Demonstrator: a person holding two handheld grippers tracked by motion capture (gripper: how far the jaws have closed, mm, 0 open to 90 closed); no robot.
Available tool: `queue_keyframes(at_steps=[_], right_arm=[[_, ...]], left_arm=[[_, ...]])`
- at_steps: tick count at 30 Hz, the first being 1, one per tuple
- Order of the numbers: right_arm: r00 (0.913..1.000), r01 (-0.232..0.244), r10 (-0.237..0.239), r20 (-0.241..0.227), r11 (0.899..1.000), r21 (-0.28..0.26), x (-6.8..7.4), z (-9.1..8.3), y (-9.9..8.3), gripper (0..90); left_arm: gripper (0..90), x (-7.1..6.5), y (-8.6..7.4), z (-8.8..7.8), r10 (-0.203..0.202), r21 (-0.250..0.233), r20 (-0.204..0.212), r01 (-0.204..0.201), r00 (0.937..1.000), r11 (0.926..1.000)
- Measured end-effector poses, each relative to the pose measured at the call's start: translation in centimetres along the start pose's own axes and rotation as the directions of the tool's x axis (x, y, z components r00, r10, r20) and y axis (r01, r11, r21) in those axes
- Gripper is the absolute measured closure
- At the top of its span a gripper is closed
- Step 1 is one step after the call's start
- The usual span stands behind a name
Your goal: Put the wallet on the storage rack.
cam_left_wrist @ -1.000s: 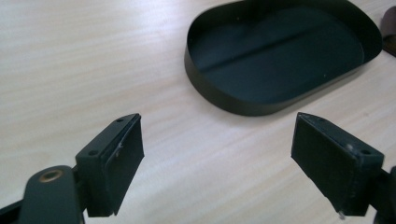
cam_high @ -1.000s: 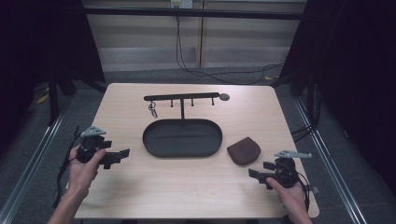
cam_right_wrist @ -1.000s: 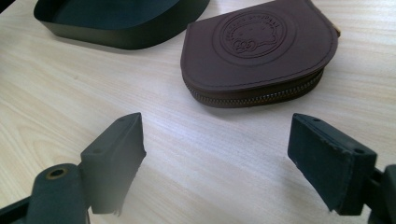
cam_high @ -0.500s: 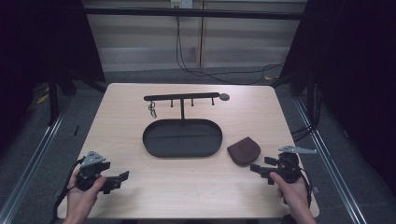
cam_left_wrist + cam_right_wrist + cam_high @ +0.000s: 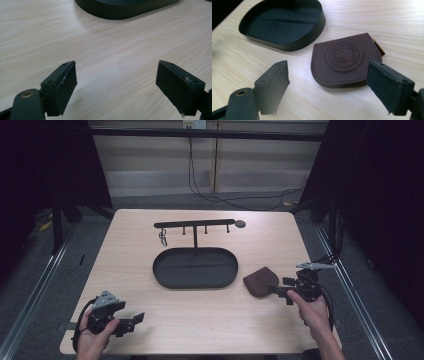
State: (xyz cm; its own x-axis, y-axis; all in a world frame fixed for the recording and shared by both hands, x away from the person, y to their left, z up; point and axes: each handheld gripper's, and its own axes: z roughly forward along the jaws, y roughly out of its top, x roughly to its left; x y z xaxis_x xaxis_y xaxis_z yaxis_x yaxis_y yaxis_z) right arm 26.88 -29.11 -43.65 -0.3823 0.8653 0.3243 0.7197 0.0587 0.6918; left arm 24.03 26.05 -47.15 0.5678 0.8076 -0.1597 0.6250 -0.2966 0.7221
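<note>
The right gripper (image 5: 278, 289) sits low over the table's right edge, held from behind by the person's right hand (image 5: 311, 306), its jaws spread wide with nothing between them. In the right gripper view the two black jaws frame a brown coin pouch (image 5: 346, 60), which lies flat on the wood just ahead of them, apart from both. The pouch has a round embossed emblem on its face and a small gold zip pull at its far side; the emblem's lettering is too fine for me to read. From the high view the pouch (image 5: 258, 280) rests just beside the right end of the oval black tray (image 5: 195, 268), not touching it as far as I can see.

The left gripper (image 5: 134, 322) is down at the table's near left corner, gripped by the left hand (image 5: 94, 340), jaws likewise parted and empty. Its own view shows bare pale wood (image 5: 112, 57) between the jaws and the tray's dark wall (image 5: 125, 10) well ahead.

The tray stands at the middle of the table (image 5: 200, 320). Behind it, toward the far edge, rises a black rack (image 5: 195, 225) with a horizontal bar and short pegs; a small ring of keys (image 5: 163, 238) hangs from a peg near its left end.
</note>
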Motion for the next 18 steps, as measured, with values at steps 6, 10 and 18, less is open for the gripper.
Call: queue_keyframes(at_steps=[6, 10, 18], right_arm=[[0.9998, -0.006, 0.005, 0.019, 0.999, 0.047, -0.2, 1.4, 0.8, 18.5], [0.9973, 0.031, -0.037, 0.063, 0.994, 0.105, 0.2, 1.7, 2.1, 18.4], [0.9937, 0.040, -0.061, 0.094, 0.977, 0.211, 0.1, 2.6, 4.3, 19.5]], left_arm=[[17.1, 0.5, 0.1, -0.3, -0.029, -0.023, 0.030, 0.030, 0.9991, 0.9993], [17.4, 0.2, 0.1, -0.2, -0.022, -0.015, 0.050, 0.023, 0.9985, 0.9996], [17.4, -0.1, 0.1, -0.4, -0.012, -0.029, 0.065, 0.014, 0.9978, 0.9995]])
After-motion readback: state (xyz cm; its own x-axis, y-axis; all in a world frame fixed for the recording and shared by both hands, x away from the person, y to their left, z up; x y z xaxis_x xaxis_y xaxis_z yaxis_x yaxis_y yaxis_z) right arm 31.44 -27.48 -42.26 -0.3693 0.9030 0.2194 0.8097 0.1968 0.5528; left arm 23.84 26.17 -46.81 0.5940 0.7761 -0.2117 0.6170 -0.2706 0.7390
